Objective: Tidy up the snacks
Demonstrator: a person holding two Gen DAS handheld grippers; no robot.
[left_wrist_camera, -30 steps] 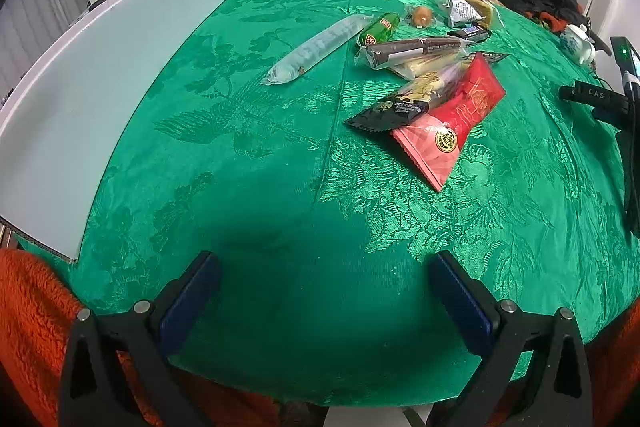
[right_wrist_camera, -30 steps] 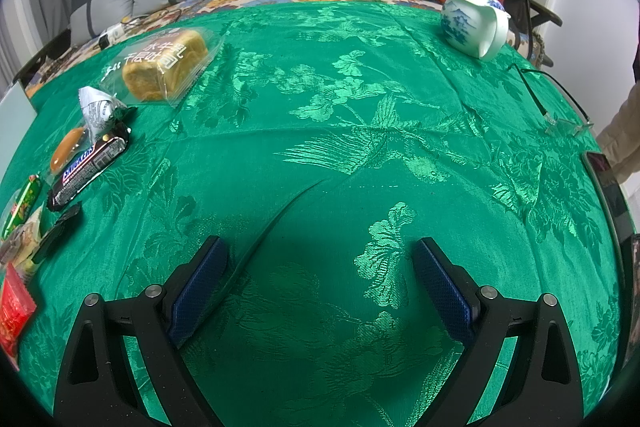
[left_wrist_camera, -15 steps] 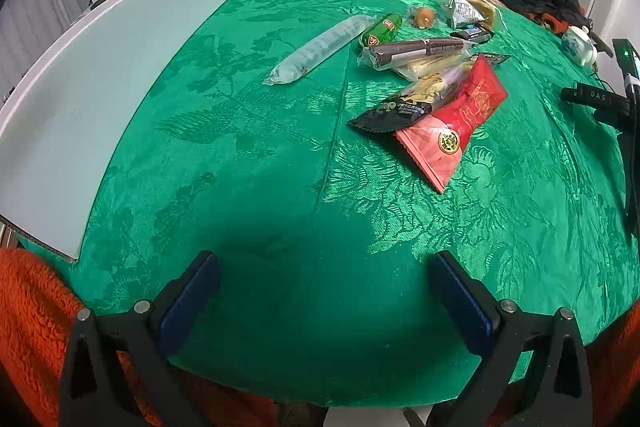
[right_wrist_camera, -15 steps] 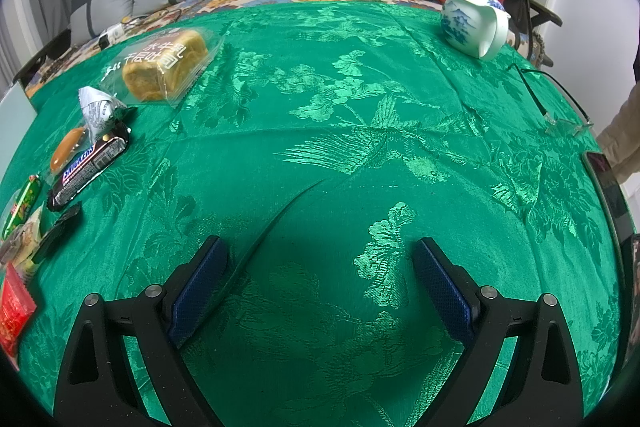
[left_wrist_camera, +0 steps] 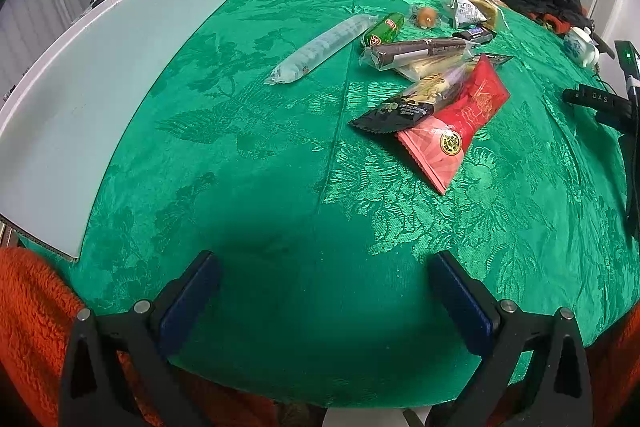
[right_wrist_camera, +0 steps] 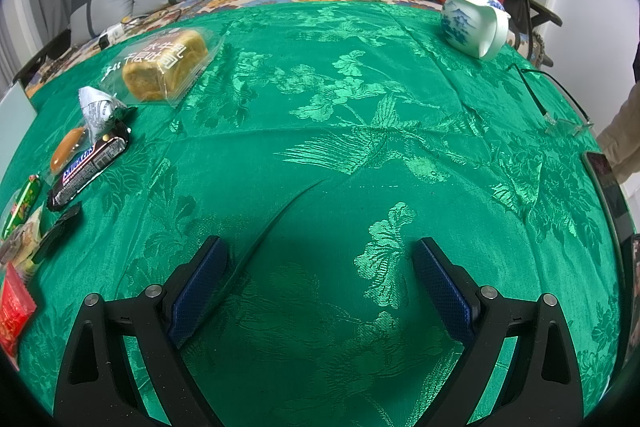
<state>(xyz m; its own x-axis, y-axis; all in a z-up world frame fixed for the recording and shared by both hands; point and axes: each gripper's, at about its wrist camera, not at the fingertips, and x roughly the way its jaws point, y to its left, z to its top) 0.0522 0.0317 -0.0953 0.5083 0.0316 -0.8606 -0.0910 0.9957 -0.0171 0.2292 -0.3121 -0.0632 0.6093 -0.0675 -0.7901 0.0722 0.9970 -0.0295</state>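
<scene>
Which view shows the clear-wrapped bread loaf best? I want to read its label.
The right wrist view: the clear-wrapped bread loaf lies whole, white print facing up. In the left wrist view only an edge shows behind the silver triangular packet.

Both wrist fisheyes look forward and down along spread fingers from low over the near edge of the green tablecloth [left_wrist_camera: 248,131], the left facing far-right, the right far-left, sharing the chocolate bar [right_wrist_camera: 86,167], red packet [left_wrist_camera: 456,131] and teapot [right_wrist_camera: 474,23].
</scene>
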